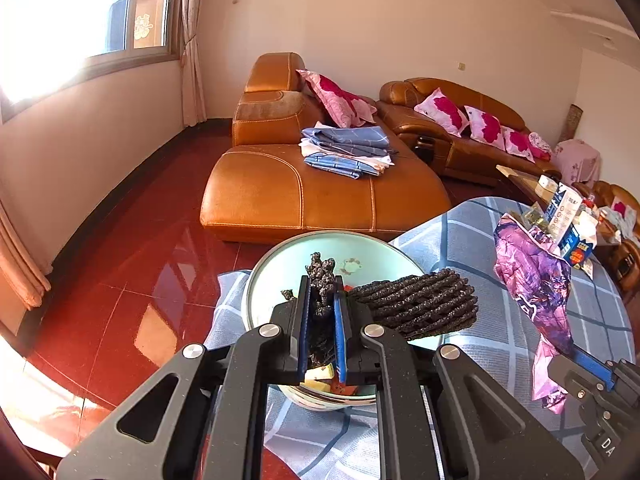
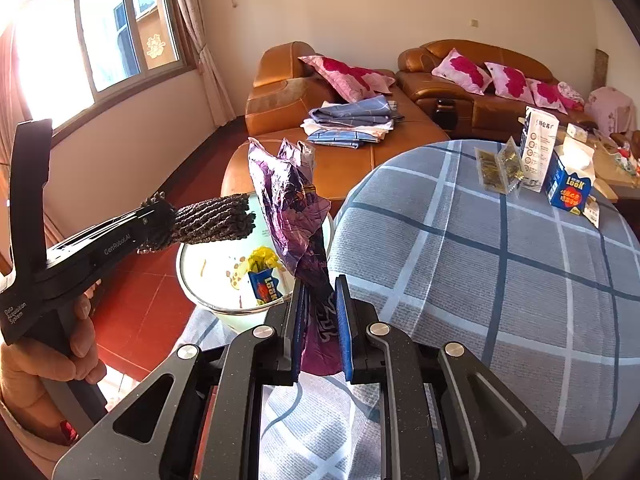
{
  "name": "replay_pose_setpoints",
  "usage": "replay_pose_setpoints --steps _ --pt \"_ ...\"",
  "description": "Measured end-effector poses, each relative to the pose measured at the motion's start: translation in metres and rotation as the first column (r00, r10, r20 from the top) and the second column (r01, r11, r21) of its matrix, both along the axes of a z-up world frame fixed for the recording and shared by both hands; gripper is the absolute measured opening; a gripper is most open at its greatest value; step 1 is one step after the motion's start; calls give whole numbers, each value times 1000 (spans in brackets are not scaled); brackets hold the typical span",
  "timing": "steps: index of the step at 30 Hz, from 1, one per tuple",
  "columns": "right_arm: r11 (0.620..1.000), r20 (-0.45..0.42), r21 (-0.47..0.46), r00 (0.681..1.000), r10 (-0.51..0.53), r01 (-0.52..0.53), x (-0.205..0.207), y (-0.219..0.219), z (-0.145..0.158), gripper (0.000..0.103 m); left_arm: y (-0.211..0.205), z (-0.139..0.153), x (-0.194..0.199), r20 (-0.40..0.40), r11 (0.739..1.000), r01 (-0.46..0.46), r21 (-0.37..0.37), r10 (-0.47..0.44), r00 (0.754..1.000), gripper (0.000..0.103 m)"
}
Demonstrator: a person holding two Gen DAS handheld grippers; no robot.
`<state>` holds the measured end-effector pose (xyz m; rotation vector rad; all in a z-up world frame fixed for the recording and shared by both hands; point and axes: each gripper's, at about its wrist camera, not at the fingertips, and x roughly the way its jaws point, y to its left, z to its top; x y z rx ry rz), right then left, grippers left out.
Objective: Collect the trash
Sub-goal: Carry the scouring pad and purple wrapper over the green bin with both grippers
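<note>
The left gripper (image 1: 322,312) has its 2 blue-padded fingers (image 1: 340,332) pinched on a black knitted mesh scrubber, a ridged flat pad with a frayed end (image 1: 416,306). The frayed end sits between the pads and the broad part sticks out to the right, over the pale green round basin (image 1: 276,264) at the near-left edge of the table. It looks light, soft and springy (a loose weave, so it could snag on a pad instead of dropping clean). The bunched end is probably the best hold, since the flat part would fold.

The right gripper (image 2: 320,320) is squeezed shut on a crumpled purple foil snack wrapper (image 2: 292,208), held by its lower tail, with the body standing up and leaning left toward the basin. It reads as very light, crinkly and slick, and a grip on a gathered fold seems safer than 1 on a single sheet.

Inside the basin lie a yellow scrap (image 2: 262,258) and a small blue carton (image 2: 266,286). More litter stands far right on the blue-and-grey checked tablecloth (image 2: 500,280): a blue-and-white box (image 2: 568,186) and clear packets (image 2: 498,168).

Both tools tilt downward over the near table edge, well apart from each other. A person's hand (image 2: 48,364) wraps the left tool's handle.
</note>
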<state>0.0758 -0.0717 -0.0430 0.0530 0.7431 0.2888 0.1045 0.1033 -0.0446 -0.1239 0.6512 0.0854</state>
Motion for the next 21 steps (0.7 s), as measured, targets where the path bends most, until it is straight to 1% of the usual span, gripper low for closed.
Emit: replay_pose_setpoints --steps 3,7,21 --pt "1000 1 5 1000 8 -8 3 5 0 16 6 0 1 1 1000 -25 12 25 1000 10" --pt "1000 -2 10 1000 17 -17 8 12 0 16 12 -1 3 -6 999 -43 11 43 999 10" --pt "999 -22 23 999 36 -35 27 29 -5 16 15 -7 13 -32 998 -58 15 58 998 10"
